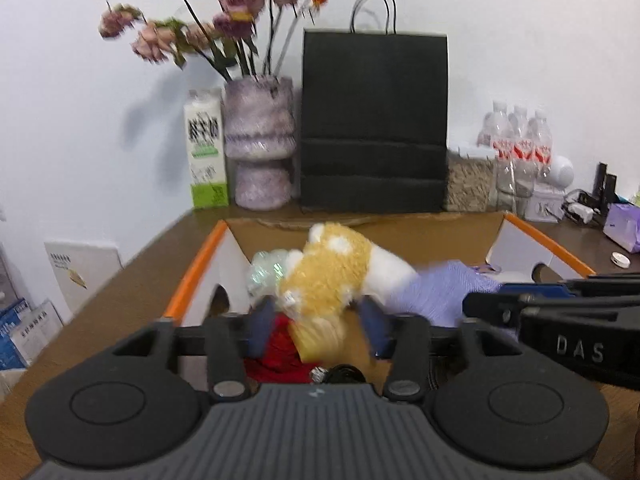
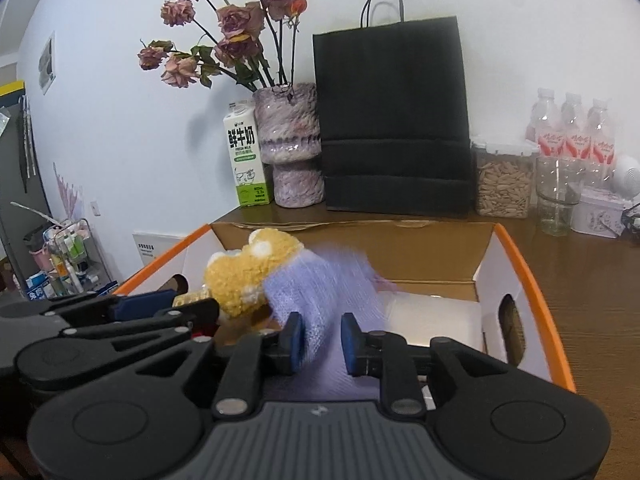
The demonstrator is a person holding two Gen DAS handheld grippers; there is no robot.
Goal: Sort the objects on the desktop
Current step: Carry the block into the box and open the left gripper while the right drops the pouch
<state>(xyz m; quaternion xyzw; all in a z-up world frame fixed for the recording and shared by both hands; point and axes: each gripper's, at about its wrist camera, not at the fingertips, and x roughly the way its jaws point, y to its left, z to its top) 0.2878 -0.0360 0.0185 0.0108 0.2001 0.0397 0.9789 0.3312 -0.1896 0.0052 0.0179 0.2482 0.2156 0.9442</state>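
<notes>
Two toys lie between open grippers: plush toy (image 1: 328, 276), purple cloth (image 2: 320, 292).

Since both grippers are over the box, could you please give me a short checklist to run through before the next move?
1. Left gripper clear of the plush toy: ok, the jaws stand apart with a gap on either side of it.
2. Right gripper clear of the purple cloth: cannot tell, the cloth is blurred between the open pads.
3. Both items over the cardboard box: ok.
4. Grippers apart from each other: ok, side by side without touching.
5. Vase and black bag out of the way: ok, behind the box.
</notes>
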